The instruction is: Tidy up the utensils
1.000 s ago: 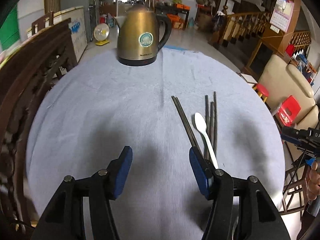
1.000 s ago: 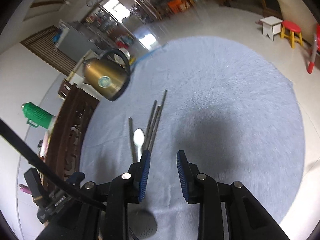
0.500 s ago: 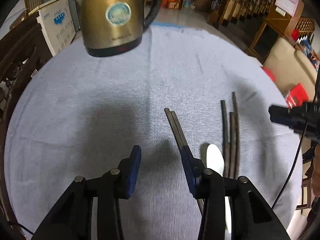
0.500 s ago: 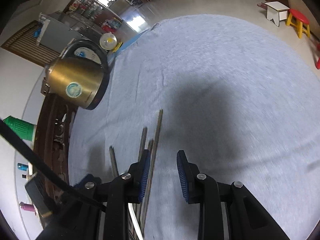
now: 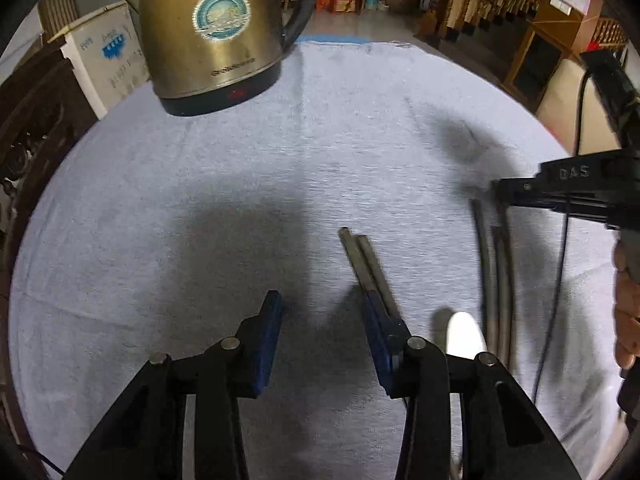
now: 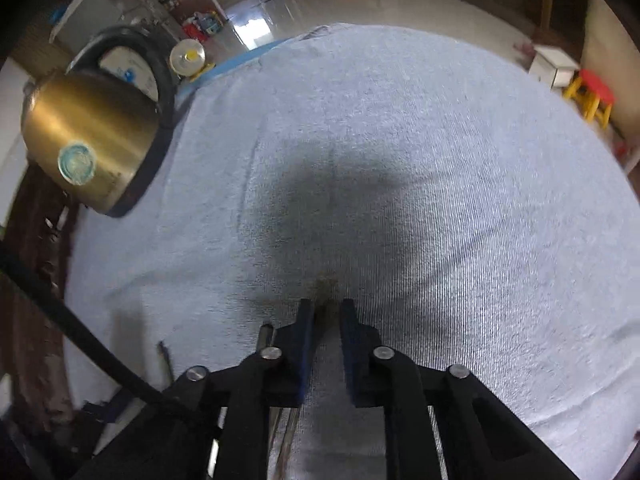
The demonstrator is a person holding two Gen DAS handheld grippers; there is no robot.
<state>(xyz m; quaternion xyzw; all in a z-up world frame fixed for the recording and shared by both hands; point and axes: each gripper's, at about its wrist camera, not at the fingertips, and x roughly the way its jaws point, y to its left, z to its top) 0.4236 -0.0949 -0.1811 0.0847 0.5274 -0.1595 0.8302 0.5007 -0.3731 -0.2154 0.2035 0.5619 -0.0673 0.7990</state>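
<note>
While the left gripper [image 5: 322, 320] gapes beside half-hidden chopsticks [image 5: 366, 264], the right gripper's [image 6: 324, 312] closing jaws look empty.

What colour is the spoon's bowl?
White; the spoon shows best in the left wrist view.

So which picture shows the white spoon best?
The left wrist view. The white spoon shows its pale bowl there, lying on the grey cloth between two sets of chopsticks, though the hand-held gripper hides its handle. In the right wrist view I cannot make out the spoon at all.
</note>
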